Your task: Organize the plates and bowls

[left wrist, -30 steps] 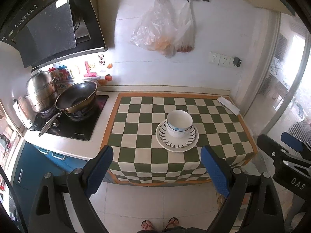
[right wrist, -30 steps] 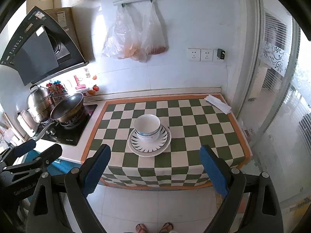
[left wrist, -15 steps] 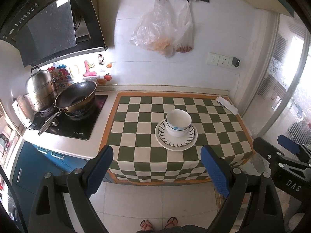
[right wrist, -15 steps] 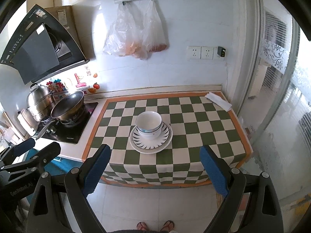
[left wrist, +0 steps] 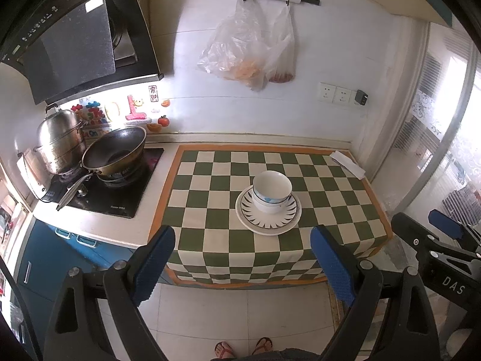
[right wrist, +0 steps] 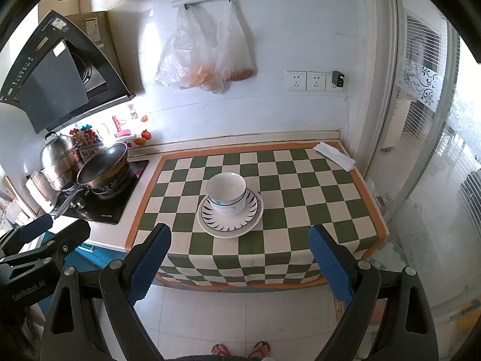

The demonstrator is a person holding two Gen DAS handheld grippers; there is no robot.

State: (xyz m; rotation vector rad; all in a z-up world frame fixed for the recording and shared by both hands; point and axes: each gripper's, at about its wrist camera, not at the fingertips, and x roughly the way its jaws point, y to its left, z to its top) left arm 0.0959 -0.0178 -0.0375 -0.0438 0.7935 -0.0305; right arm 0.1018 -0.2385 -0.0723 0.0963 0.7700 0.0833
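Left wrist view: bowls [left wrist: 272, 191] on plate [left wrist: 268, 215] lie beyond the released left claw [left wrist: 242, 258].

bowl [left wrist: 272, 191]: white, blue band | plate [left wrist: 268, 211]: white, dark-rayed rim | cloth [left wrist: 210, 210]: green-cream checks, orange border

A white kitchen counter [left wrist: 156, 180] runs along the wall, its right part covered by a green-and-cream checkered cloth with an orange border [left wrist: 210, 210] that hangs over the front edge. On the cloth lie a white plate with dark ray-like marks [left wrist: 267, 215] — near the middle — and a folded white paper [left wrist: 347, 164] at the far right corner. A black glass hob [left wrist: 120, 192] sits on the bare counter, just left of the cloth.
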